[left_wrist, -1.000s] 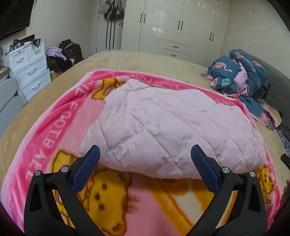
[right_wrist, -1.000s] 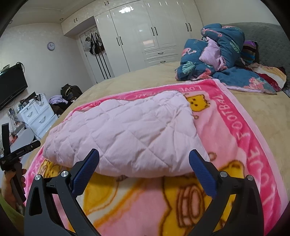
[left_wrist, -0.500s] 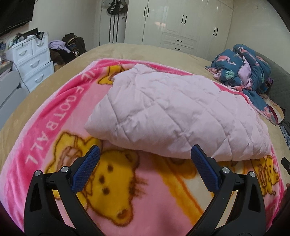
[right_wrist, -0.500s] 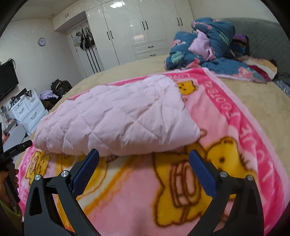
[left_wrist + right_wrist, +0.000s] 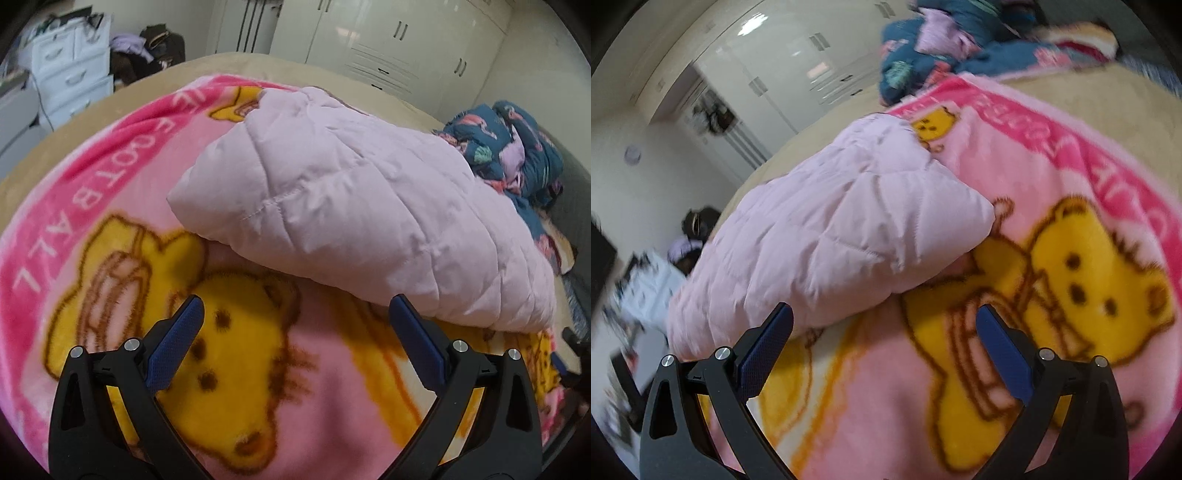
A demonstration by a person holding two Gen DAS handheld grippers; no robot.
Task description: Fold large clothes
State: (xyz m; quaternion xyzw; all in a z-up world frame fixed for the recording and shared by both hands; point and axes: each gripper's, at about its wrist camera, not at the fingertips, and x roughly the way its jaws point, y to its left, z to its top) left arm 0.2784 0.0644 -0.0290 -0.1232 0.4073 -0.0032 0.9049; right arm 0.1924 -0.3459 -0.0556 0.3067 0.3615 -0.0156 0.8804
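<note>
One lilac quilted garment (image 5: 354,206), folded, puffy, creased, on pink blanket (image 5: 74,206).

Motion-blurred drawer unit (image 5: 652,291) and blue bedding heap (image 5: 960,40).

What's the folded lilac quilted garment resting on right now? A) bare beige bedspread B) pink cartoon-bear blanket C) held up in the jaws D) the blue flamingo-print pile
B: the lilac quilted garment lies directly on the pink cartoon-bear blanket. Both the left gripper and the right gripper have their jaws spread wide and empty, short of its near edge.
</note>
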